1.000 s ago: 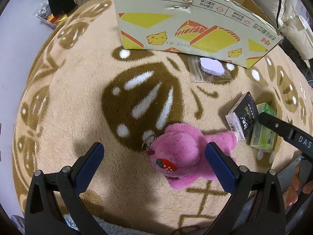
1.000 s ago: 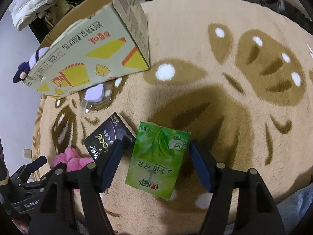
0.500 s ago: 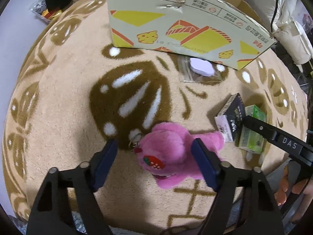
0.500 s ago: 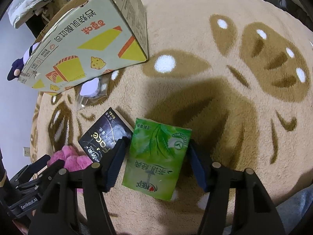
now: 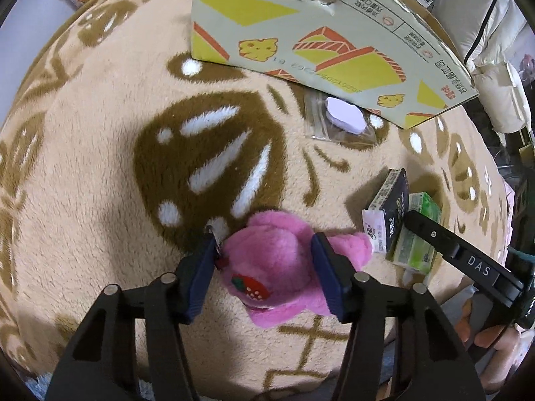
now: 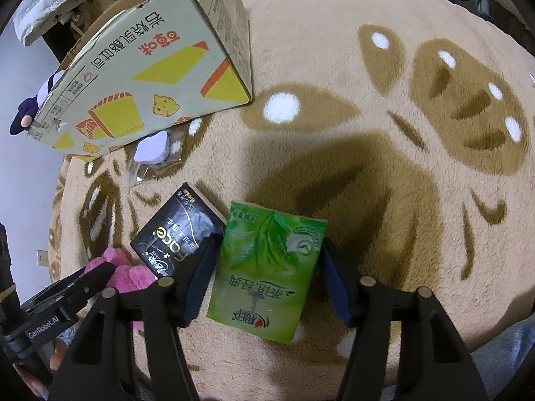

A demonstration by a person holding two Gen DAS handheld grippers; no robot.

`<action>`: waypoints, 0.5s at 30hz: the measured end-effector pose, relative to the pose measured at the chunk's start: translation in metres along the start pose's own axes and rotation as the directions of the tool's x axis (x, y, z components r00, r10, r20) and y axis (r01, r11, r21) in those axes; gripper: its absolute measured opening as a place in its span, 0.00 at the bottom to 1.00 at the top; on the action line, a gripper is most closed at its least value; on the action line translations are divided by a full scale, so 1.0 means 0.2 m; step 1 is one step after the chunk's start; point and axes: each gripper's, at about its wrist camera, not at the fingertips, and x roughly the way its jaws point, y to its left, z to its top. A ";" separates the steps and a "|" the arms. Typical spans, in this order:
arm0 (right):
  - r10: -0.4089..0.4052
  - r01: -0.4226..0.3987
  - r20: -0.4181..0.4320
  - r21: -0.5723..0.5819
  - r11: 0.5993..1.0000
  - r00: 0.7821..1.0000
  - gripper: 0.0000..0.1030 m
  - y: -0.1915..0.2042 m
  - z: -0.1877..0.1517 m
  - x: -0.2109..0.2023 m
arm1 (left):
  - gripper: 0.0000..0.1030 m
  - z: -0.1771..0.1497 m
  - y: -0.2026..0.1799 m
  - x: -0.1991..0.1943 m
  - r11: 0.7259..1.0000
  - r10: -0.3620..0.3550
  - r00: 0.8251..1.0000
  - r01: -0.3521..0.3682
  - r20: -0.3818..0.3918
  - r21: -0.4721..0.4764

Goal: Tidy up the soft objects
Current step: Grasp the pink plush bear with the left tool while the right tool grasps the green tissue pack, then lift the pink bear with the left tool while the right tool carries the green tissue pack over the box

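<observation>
A pink plush toy (image 5: pixel 271 267) with a strawberry patch and a metal ring lies on the beige rug. My left gripper (image 5: pixel 264 264) has closed onto it, both blue pads pressing its sides. A green tissue pack (image 6: pixel 267 270) lies flat on the rug between the pads of my right gripper (image 6: pixel 267 277), which touch or nearly touch its long edges. A black tissue pack (image 6: pixel 177 227) lies just left of it. The pink plush (image 6: pixel 127 274) also shows at the lower left of the right wrist view.
A cardboard box (image 5: pixel 317 33) with yellow and orange print stands at the back of the rug; it also shows in the right wrist view (image 6: pixel 150 67). A clear bag with a pale purple item (image 5: pixel 341 120) lies in front of it. A dark plush (image 6: pixel 23 117) peeks from behind the box.
My left gripper has moved forward and closed from wide open onto the pink plush. My right gripper has narrowed around the green tissue pack.
</observation>
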 end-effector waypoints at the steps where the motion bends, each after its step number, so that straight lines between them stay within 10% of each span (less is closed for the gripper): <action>1: 0.000 0.000 0.001 -0.001 1.000 1.000 0.59 0.00 0.00 0.00 | 0.51 0.00 -0.01 -0.01 1.000 0.009 1.000 -0.009 0.006 0.010; 15: -0.019 0.022 0.078 -0.040 0.999 0.997 0.58 0.04 -0.01 -0.07 | 0.33 -0.05 -0.10 -0.10 0.990 0.083 0.987 -0.098 0.136 0.106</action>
